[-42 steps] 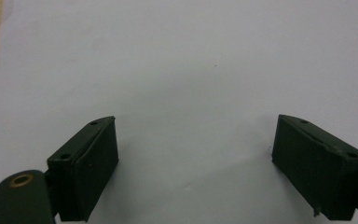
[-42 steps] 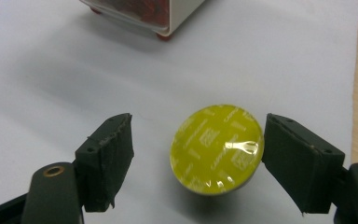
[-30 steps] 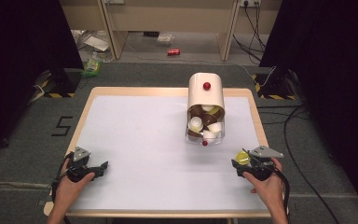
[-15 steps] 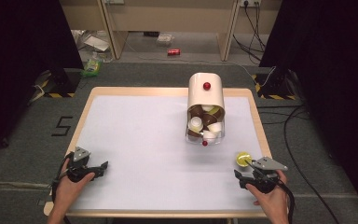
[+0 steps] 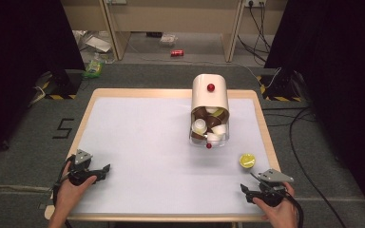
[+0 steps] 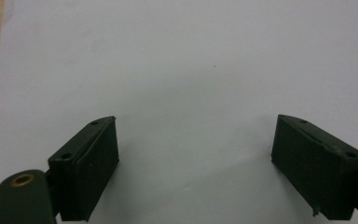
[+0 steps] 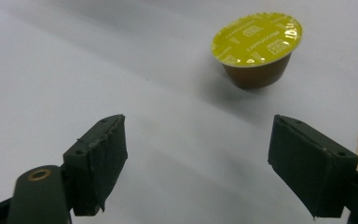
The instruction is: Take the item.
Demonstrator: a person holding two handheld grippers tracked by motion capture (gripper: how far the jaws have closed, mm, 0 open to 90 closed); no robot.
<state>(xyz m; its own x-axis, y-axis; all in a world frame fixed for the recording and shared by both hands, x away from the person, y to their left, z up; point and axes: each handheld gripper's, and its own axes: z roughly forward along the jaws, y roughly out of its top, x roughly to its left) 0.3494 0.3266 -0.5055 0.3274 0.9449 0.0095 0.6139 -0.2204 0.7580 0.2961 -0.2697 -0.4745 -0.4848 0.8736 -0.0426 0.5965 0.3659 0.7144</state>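
A coffee capsule [image 5: 246,160] [image 7: 256,49] with a yellow-green foil lid and brown body stands upright on the white table mat near the right edge. My right gripper [image 5: 250,190] [image 7: 214,168] is open, a short way nearer than the capsule, with nothing between its jaws. A cream dispenser [image 5: 210,93] with a red knob lies at the back centre-right, its clear front bin [image 5: 209,130] holding several brown and white capsules. My left gripper [image 5: 103,170] [image 6: 196,168] rests open over bare mat at the front left, holding nothing.
The white mat [image 5: 142,142] covers a wooden table whose rim [image 5: 266,128] runs close to the right of the capsule. Black cables [image 5: 309,142] trail on the grey floor to the right. Desk legs and litter lie beyond the far edge.
My right gripper let go of the yellow-lidded capsule and drew back toward the front edge, leaving it standing on the mat. My left gripper has stayed in place.
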